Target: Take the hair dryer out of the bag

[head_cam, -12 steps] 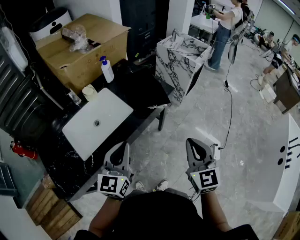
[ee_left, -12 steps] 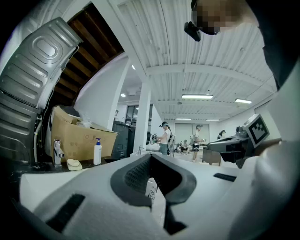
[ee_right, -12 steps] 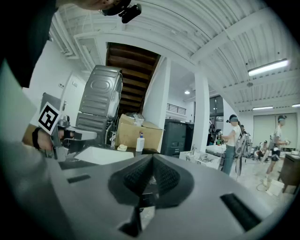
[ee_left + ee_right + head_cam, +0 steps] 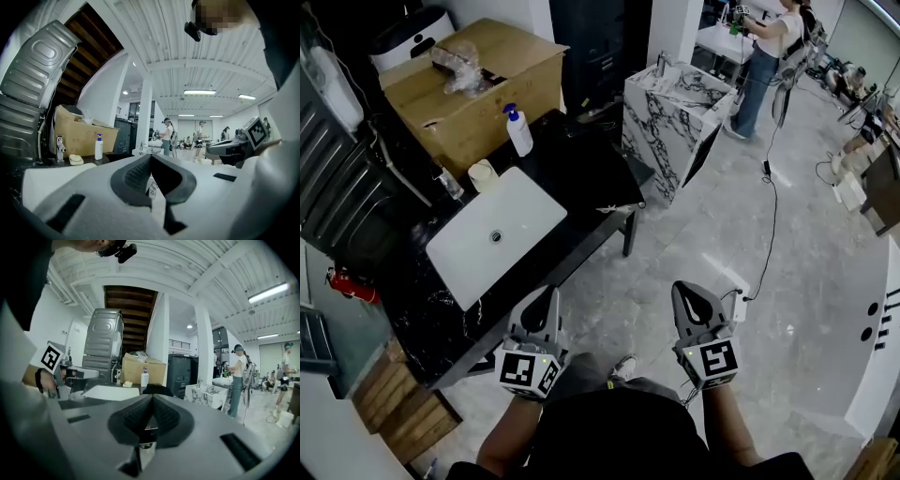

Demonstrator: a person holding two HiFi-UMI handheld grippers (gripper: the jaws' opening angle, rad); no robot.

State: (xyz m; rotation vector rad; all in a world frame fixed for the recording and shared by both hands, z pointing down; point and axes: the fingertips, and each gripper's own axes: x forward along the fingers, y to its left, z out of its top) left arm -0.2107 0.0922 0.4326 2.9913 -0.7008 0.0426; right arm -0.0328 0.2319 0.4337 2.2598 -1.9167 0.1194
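No hair dryer shows in any view. A dark rounded lump (image 4: 157,389) lies on the near end of the black counter; whether it is the bag I cannot tell. My left gripper (image 4: 549,295) hangs over the floor by the counter's front edge, shut and empty. My right gripper (image 4: 686,289) is beside it over open floor, also shut with nothing in it. In the left gripper view the left gripper's (image 4: 150,157) pads meet, and the right gripper (image 4: 225,147) shows at the right. In the right gripper view the right gripper's (image 4: 152,397) pads meet too.
The black counter (image 4: 581,178) carries a white sink basin (image 4: 497,234), a faucet (image 4: 450,187) and a pump bottle (image 4: 517,129). A cardboard box (image 4: 478,89) stands behind it. A marble block (image 4: 680,103) stands to the right. A person (image 4: 764,56) works farther back, and a cable (image 4: 769,234) crosses the floor.
Both grippers keep their place and stay shut. The counter and the room sit slightly further right and lower in the head view.
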